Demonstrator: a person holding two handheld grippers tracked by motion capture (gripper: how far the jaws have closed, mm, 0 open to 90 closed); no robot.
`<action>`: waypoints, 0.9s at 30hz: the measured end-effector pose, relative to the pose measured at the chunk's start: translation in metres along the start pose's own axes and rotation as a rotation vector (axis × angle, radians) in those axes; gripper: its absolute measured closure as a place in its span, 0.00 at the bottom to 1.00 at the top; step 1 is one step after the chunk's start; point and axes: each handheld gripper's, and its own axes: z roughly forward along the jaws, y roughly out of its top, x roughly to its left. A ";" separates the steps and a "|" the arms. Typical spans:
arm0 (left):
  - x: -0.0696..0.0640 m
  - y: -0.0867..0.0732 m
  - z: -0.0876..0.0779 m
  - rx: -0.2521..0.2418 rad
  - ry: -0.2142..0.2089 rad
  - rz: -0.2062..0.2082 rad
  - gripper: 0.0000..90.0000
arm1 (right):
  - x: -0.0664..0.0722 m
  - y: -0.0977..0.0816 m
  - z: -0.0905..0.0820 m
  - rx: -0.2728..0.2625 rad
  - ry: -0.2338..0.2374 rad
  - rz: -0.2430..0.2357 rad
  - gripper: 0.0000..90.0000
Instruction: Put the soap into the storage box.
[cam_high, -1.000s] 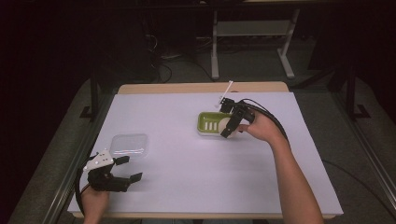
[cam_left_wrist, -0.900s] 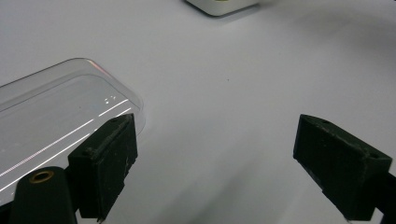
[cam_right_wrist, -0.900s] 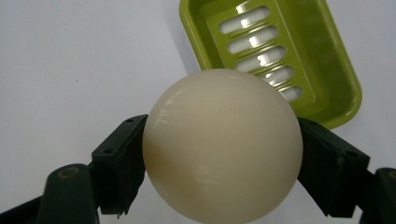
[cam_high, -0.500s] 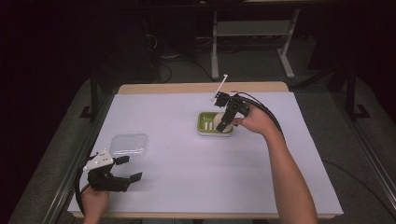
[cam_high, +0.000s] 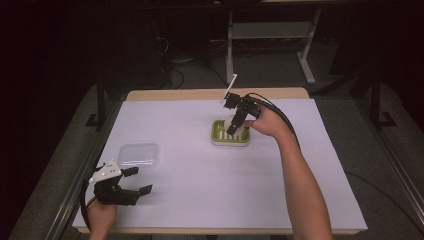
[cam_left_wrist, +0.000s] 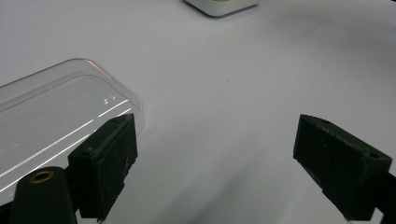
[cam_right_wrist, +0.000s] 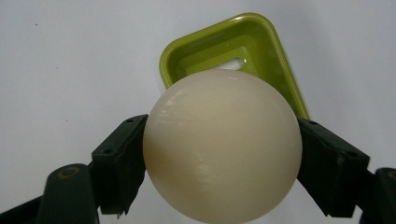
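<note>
My right claw (cam_high: 233, 126) clamps a cream ball (cam_right_wrist: 222, 144) above a green tray (cam_high: 218, 136); my left claw (cam_high: 134, 180) gapes over the white worktop (cam_high: 200, 185) in a dark room.

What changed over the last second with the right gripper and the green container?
The right gripper tipped from lying level at the green container to pointing down over it, shut on the cream ball. The left gripper, open, the clear lid and the container stayed put.
</note>
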 end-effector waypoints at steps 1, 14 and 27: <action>0.000 0.000 0.000 -0.001 0.000 0.000 0.14 | -0.002 0.000 0.002 0.000 0.003 0.010 0.25; 0.000 0.000 0.000 0.003 -0.002 -0.002 0.14 | -0.007 0.005 0.015 0.009 0.006 0.031 0.25; 0.000 0.000 0.000 0.002 -0.002 -0.002 0.14 | -0.010 0.007 0.023 0.024 -0.005 0.039 0.25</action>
